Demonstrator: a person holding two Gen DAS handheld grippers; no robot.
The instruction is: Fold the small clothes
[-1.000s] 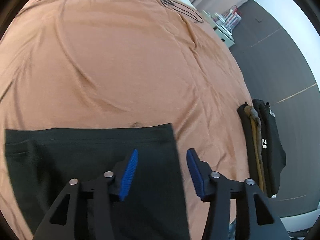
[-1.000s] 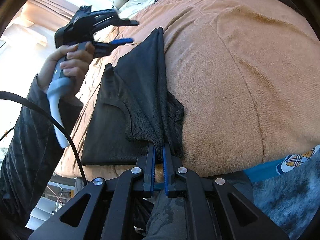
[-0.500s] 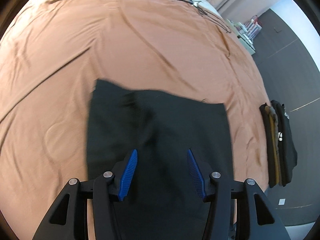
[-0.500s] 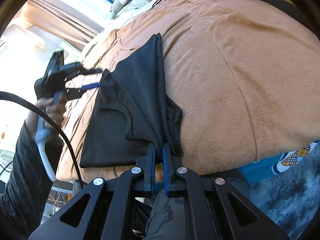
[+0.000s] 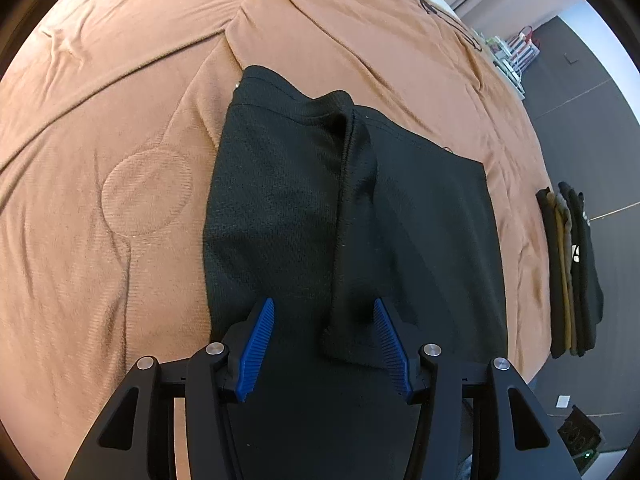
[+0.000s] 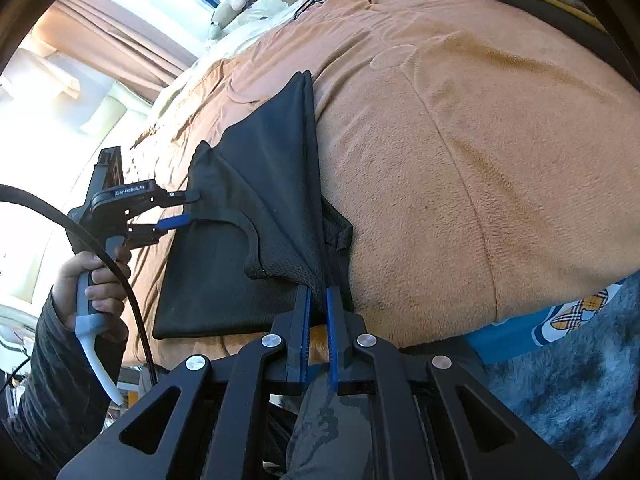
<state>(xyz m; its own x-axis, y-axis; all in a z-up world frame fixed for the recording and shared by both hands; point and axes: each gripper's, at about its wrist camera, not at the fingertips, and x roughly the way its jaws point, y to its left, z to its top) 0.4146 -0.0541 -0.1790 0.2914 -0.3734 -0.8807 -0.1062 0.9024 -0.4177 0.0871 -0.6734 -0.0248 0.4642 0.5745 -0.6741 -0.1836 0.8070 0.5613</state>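
One dark mesh garment point(image 5: 360, 216), prob. a vest or tank top, lies on the orange bedspread point(image 5: 120, 160) near the bed's front edge, well apart from the stack of folded clothes point(image 5: 572, 272) at the bedspread's far side. It looks light, thin and floppy w/ no stiffness of its own: it sags into a ridge where it is pulled, so one pinch point will only drag it into a bunch. Two corners held taut should fold it cleanly, I'd judge. The right gripper point(image 6: 317, 304) has its fingers narrowed almost shut, pinching a gathered bit of the garment's near hem, cloth fanning up from the pinch. The left gripper point(image 5: 324, 344) hangs over the garment w/ fingers about half apart and nothing pressed between them; a raised fold sits just by one pad, contact hard to tell. Best hold for it, probably, is the strap or armhole edge on the side away from the right gripper. The knit may snag or slip; grip on the seam, not bare mesh.
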